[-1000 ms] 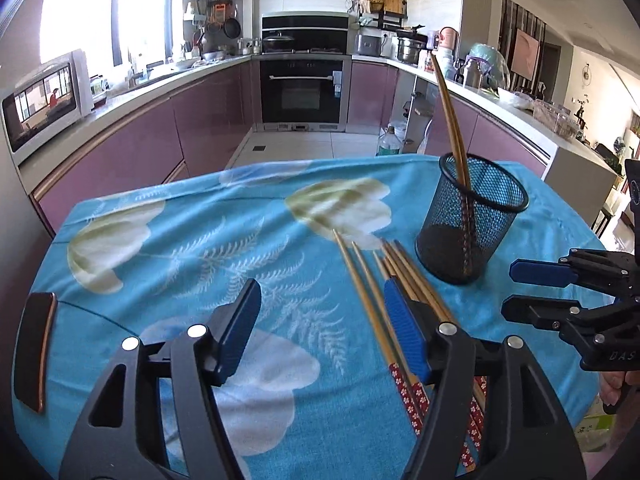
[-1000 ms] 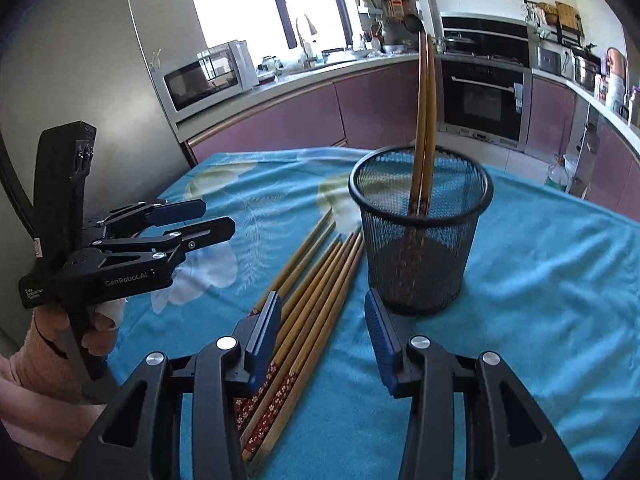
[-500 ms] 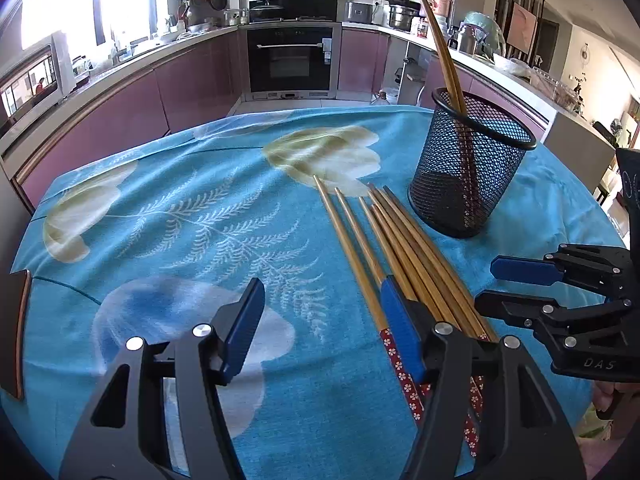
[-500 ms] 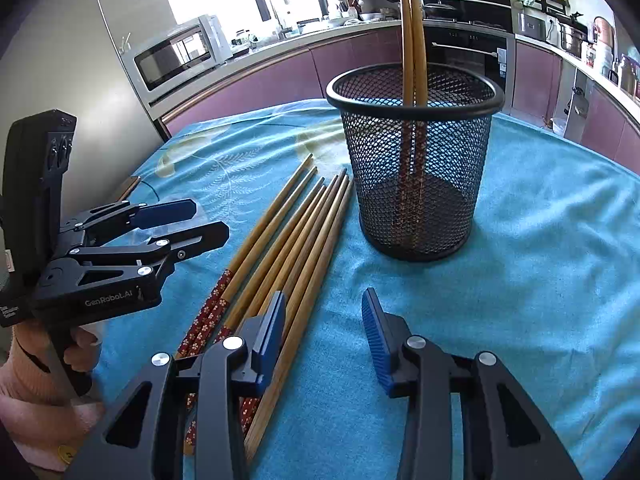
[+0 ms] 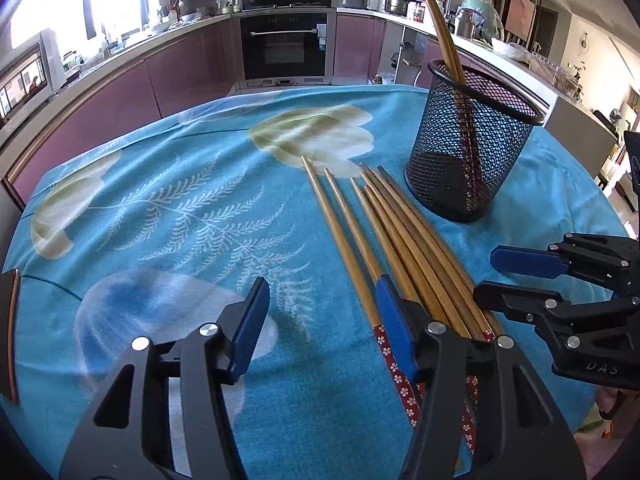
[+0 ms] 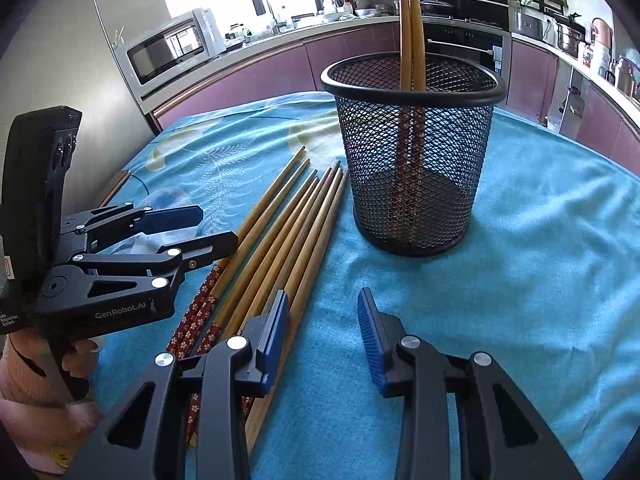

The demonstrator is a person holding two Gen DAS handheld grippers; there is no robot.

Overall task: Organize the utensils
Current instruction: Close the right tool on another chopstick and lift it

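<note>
Your left claw (image 5: 320,320) is spread wide and holds nothing, hovering low over the blue cloth of the counter (image 5: 180,208) near its front edge, its right finger just above the patterned ends of the loose chopsticks (image 5: 384,232). Your right claw (image 6: 322,336) is also parted and empty, its left finger over the same bundle of chopsticks (image 6: 280,232). They lie flat, side by side, just beside the mesh holder (image 6: 412,168), which stands upright toward the counter's far right edge with two chopsticks (image 6: 410,32) leaning in it.
</note>
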